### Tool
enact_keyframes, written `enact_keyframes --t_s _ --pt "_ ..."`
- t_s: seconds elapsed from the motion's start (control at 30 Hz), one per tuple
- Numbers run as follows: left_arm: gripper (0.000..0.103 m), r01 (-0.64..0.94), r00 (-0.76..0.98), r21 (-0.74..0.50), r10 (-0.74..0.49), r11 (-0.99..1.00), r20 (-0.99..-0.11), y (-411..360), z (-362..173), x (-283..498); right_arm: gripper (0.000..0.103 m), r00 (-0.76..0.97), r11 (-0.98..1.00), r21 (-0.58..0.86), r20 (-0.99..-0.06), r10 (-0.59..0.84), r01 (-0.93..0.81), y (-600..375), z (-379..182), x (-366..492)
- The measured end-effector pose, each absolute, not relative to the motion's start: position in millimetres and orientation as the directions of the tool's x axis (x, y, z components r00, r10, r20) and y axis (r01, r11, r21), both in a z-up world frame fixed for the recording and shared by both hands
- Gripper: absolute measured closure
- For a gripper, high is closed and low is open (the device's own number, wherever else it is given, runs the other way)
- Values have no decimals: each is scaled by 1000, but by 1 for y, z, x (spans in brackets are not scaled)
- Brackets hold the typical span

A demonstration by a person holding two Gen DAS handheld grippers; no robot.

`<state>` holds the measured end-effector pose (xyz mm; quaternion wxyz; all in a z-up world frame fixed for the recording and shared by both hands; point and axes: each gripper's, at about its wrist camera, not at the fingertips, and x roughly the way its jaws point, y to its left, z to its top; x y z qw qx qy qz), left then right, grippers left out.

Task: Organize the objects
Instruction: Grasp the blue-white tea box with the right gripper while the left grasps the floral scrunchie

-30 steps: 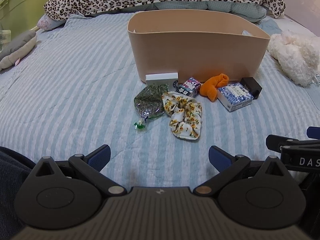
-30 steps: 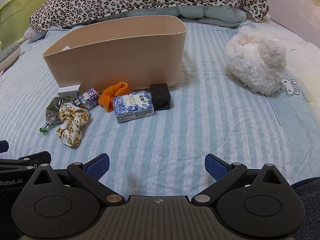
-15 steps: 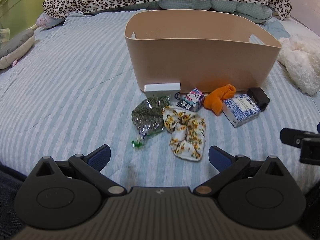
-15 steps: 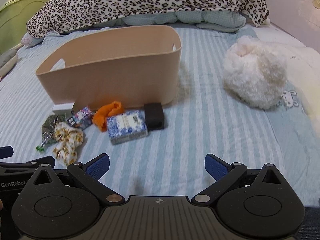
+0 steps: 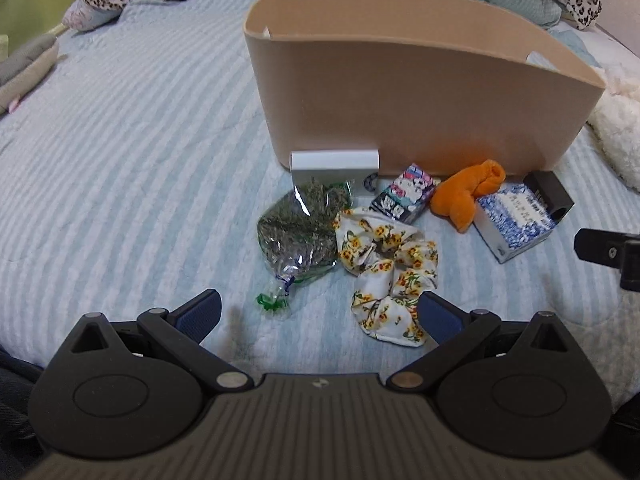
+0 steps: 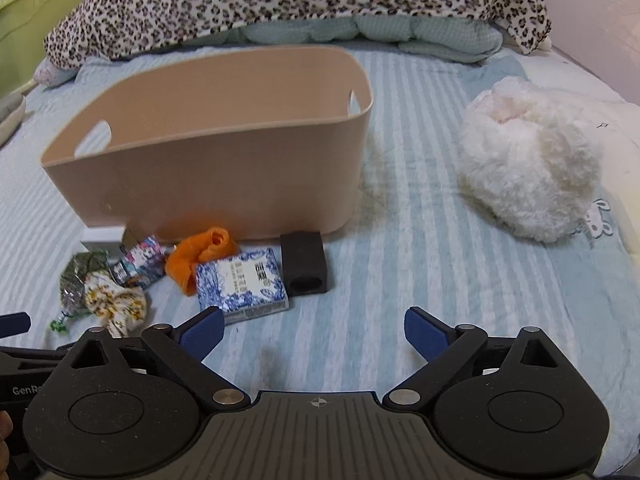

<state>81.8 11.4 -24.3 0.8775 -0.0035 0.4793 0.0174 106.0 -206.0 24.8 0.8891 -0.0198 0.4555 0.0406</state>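
Observation:
A beige bin (image 5: 420, 92) stands on the striped bed; it also shows in the right wrist view (image 6: 224, 168). In front of it lie a white box (image 5: 334, 162), a bag of dried herbs (image 5: 298, 228), a floral scrunchie (image 5: 386, 264), a small cartoon box (image 5: 404, 196), an orange cloth (image 5: 466, 196), a blue-and-white patterned box (image 6: 242, 284) and a black block (image 6: 304, 262). My left gripper (image 5: 318, 316) is open and empty, just short of the herb bag and scrunchie. My right gripper (image 6: 312, 330) is open and empty, near the patterned box.
A fluffy white plush (image 6: 528, 172) lies to the right of the bin. A leopard-print blanket (image 6: 300, 4) and pale green pillows run along the back. A grey cushion (image 5: 24, 68) lies at the far left. The right gripper's tip (image 5: 608, 250) shows in the left wrist view.
Both grippers have moved forward toward the bin and the objects, which now appear larger and closer. Both jaws stay open. No object has moved.

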Motion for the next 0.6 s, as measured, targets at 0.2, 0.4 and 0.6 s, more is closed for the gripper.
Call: enact_keyframes --t_s 0.2,0.4,0.6 --pt "0 -2 517 -20 -16 1000 -856 11 -37 87 12 547 994 3 -835 62 -108 -200 6 115" --pt "0 38 520 -40 -54 998 -853 9 -40 88 16 523 986 63 -841 135 -153 -190 -3 122" --pt "13 27 531 -79 -81 997 -843 18 -40 93 22 513 982 72 -845 152 -172 -176 -11 131"
